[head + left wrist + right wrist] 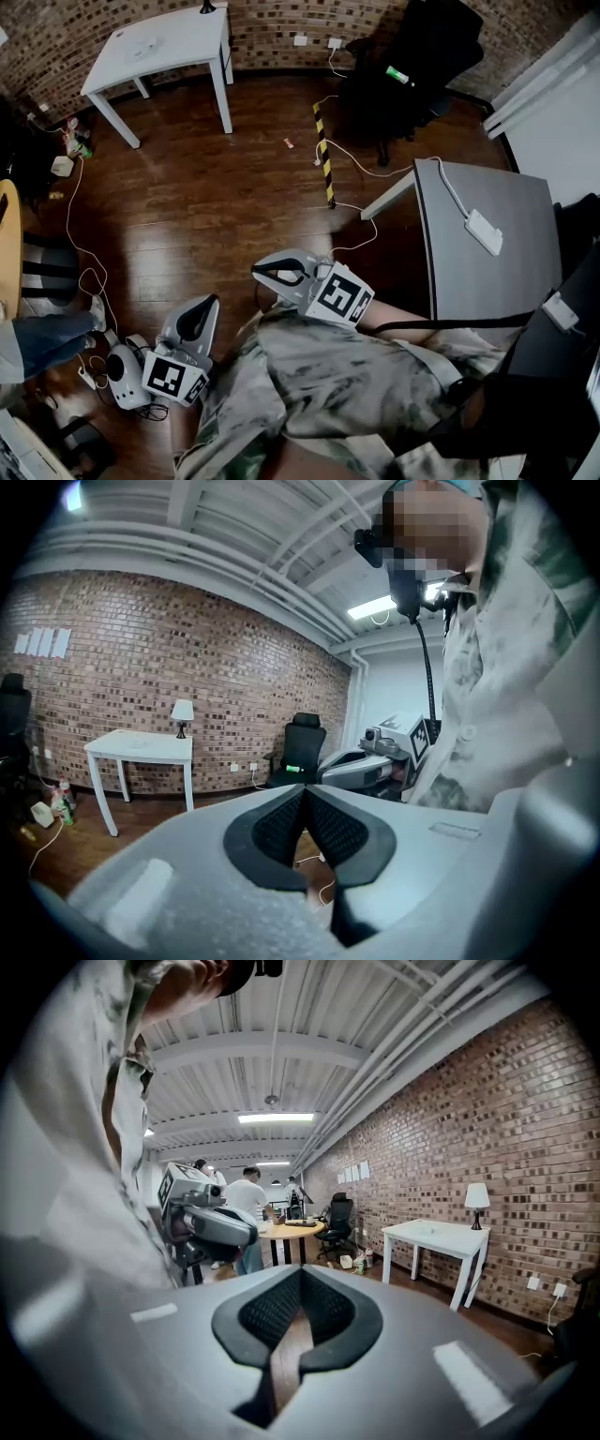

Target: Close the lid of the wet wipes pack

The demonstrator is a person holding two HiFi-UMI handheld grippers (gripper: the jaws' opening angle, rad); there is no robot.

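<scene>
No wet wipes pack shows in any view. In the head view my left gripper [210, 302] is held low beside my camouflage sleeve, jaws shut on nothing. My right gripper [259, 271] hangs over the wooden floor, pointing left, also shut and empty. In the left gripper view the jaws of the left gripper [303, 794] meet tip to tip, and the right gripper's body [370, 759] shows beyond them. In the right gripper view the right gripper [298, 1275] is closed the same way, with the left gripper's body [211, 1223] to its left.
A grey table [497, 281] at the right carries a white flat block [484, 232] on a cable. A white table [169, 42] stands at the far brick wall, a black office chair [412, 66] to its right. Cables and a yellow-black strip [324, 159] lie on the floor.
</scene>
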